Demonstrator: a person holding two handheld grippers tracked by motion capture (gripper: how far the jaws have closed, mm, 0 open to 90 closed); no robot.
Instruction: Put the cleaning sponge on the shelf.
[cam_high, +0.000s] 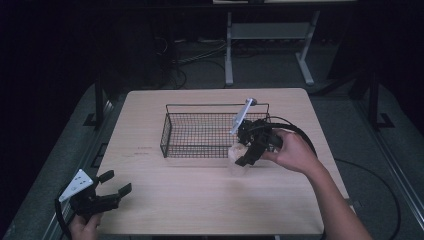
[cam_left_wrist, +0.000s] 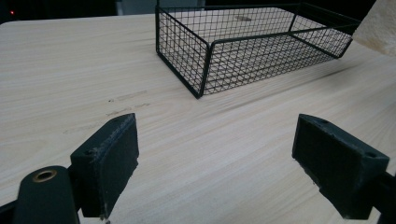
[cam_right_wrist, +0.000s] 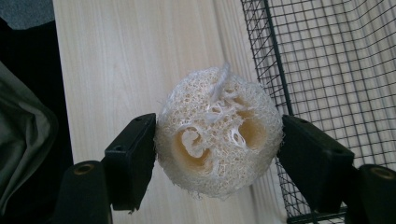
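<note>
Clamping a loofah sponge between its two black jaws, the right gripper holds it just outside the wire basket. In the right gripper view the pads press on both sides of the pale, fibrous round, whose cut face with its hollow chambers turns toward the camera. Bare wooden table lies behind the sponge, and the black mesh wall of the basket stands just beside it.

From the high view the right gripper sits at the basket's near right corner, and the sponge shows as a pale lump at the jaws, close to the basket's front wall. Whether it rests on the tabletop or hangs slightly above it cannot be told. The person's right hand wraps the gripper from the right, with a cable looping behind it.

The basket is a low, rectangular, black wire container in the middle of the table. Through its mesh floor the wood grain shows, and nothing lies inside it as far as the views reveal. The left gripper view looks across its nearest corner and gives the same reading of its interior.

The left gripper rests at the table's near left corner, well apart from the basket, held by the left hand. Its jaws stand wide apart with bare table between them.
</note>
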